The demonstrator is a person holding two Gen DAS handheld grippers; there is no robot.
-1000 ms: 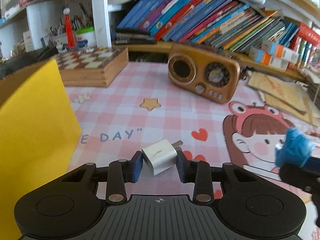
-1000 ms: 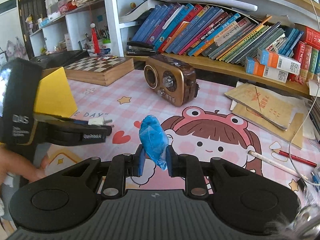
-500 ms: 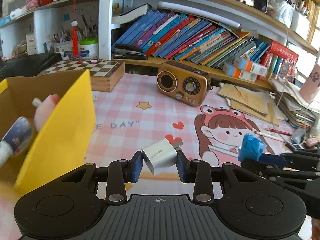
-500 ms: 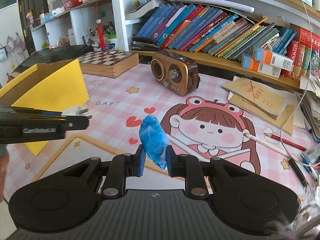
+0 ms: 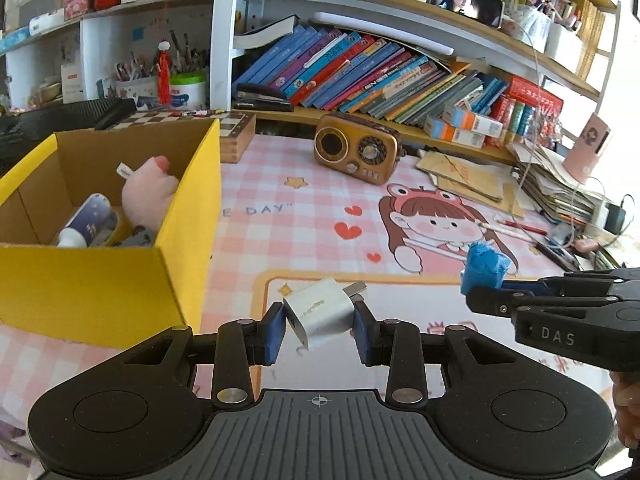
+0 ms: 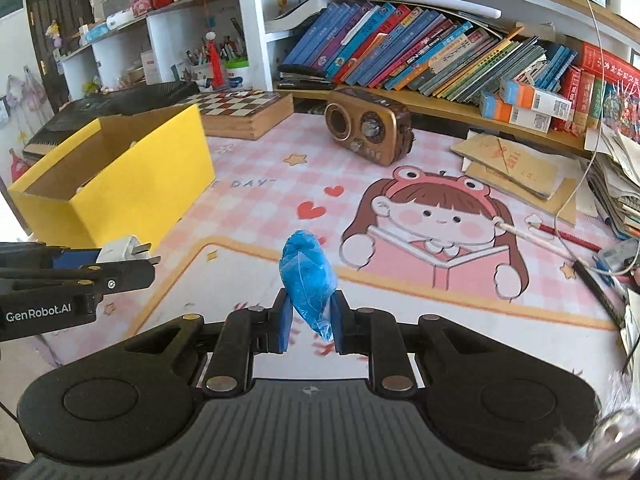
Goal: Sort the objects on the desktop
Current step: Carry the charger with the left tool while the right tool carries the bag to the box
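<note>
My left gripper [image 5: 320, 328] is shut on a white charger plug [image 5: 320, 314], held above the pink desk mat, right of the yellow box [image 5: 100, 280]. The box is open and holds a pink plush [image 5: 148, 196], a white tube [image 5: 86, 222] and other small items. My right gripper [image 6: 310, 320] is shut on a blue crumpled plastic bag [image 6: 306, 276], held above the mat. The right gripper and the bag [image 5: 484, 268] show at the right of the left wrist view. The left gripper and the plug [image 6: 120, 250] show at the left of the right wrist view, near the box [image 6: 132, 184].
A brown retro radio [image 5: 356, 148] stands at the back of the mat, a chessboard box [image 6: 244, 110] behind the yellow box. Books fill the shelf [image 6: 420, 60]. Paper stacks, pencils [image 6: 568, 234] and cables lie at the right edge.
Both grippers have risen and pulled back from the desk, each keeping its object. The inside of the yellow box has come into the left wrist view.
</note>
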